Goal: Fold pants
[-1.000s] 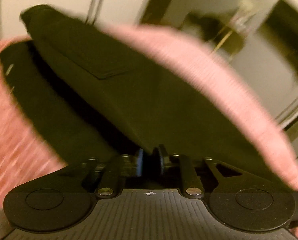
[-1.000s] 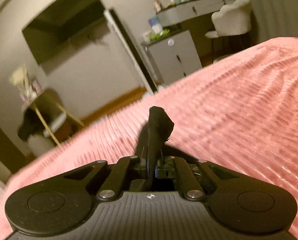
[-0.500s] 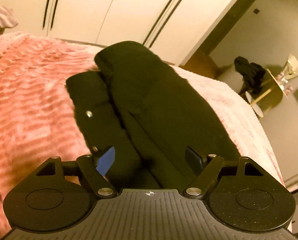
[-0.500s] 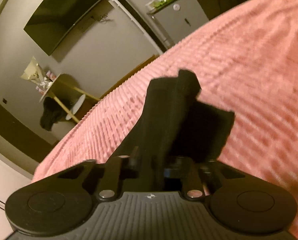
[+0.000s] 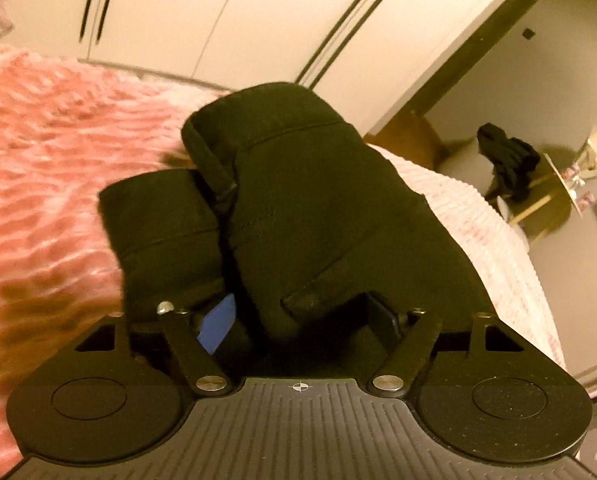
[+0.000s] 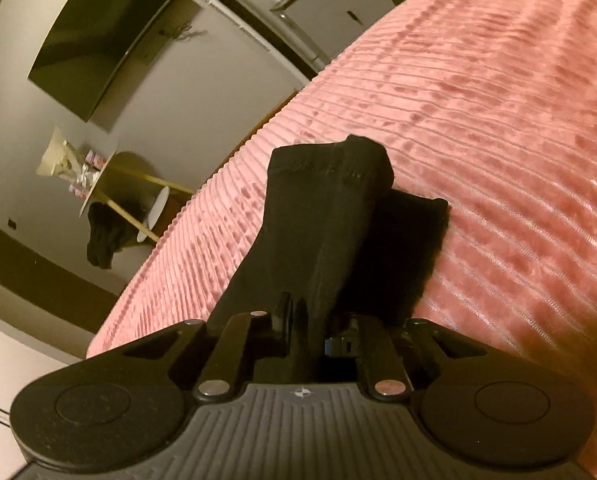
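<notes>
Left tongs point(image 5: 302, 320) gaping over folded black fabric pants point(image 5: 298, 208) at frame centre; right tongs point(image 6: 318, 328) easing apart, still pinching pants fold, on pink ribbed bed cover point(image 6: 498, 140).

No legible text, labels or numbers anywhere. Small items on the side table point(image 6: 86, 168) may carry printing, too blurred to read.

Pink bedspread point(image 6: 498, 120); wall television point(image 6: 110, 40); gold side table point(image 6: 114, 184).
</notes>
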A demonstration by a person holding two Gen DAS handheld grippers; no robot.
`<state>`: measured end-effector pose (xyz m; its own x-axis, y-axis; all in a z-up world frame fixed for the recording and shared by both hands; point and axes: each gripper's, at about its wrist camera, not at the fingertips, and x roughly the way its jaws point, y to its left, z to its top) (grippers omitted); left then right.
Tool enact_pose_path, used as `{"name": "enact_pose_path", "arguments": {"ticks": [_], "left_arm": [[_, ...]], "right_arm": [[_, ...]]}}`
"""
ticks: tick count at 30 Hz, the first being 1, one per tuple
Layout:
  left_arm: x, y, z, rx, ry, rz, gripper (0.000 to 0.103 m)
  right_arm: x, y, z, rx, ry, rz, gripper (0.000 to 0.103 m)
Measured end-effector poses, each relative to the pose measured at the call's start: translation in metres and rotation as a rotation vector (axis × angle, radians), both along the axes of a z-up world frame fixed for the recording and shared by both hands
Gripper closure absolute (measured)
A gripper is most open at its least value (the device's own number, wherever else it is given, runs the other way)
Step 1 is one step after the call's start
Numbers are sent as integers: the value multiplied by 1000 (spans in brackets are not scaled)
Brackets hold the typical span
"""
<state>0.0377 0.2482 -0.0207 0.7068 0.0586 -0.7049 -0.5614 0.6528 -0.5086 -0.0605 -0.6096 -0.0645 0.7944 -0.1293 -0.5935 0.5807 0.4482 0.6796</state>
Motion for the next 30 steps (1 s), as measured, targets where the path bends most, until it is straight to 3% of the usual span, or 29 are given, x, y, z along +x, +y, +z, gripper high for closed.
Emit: {"name": "enact_pose_path", "arguments": {"ticks": [1,2,3,6,9,12,15,17,19,21,23,24,30], "left_arm": [[3,1,0,-17,-4,1,27],[5,2,0,-34,-19,-5,42],[7,3,1,-43,-16,-1,51],[7,9,-1,-81,-15,8,68],[1,9,10,-88,-48,1,81],[-13,7,34,-102,-140,-40,84],[-34,10,48,-158,-221,-59,85],[-48,10,50,-138,-230,-69,85],[-59,12,40,-108,-188,-77,85],[-64,13,20,-71,-89,-76,84],[-68,11,0,-49,-2,-75,83],[-71,9,-5,-35,1,-73,81],[-62,2,5,-17,26,-48,78]], "right_arm": [[1,-1,-1,10,0,-3,87],[1,-1,-2,17,0,-2,87],[1,-1,-1,18,-3,-1,88],[3,1,2,17,-13,1,88],[11,5,9,-53,36,11,100],[20,10,24,-123,62,33,100],[17,11,48,-178,-26,23,100],[11,9,60,-203,-83,8,100],[8,6,58,-228,-82,10,100],[10,2,43,-237,5,32,95],[13,-5,22,-184,127,56,84],[10,-8,13,-140,144,64,77],[-17,-21,2,-32,17,-9,67]]}}
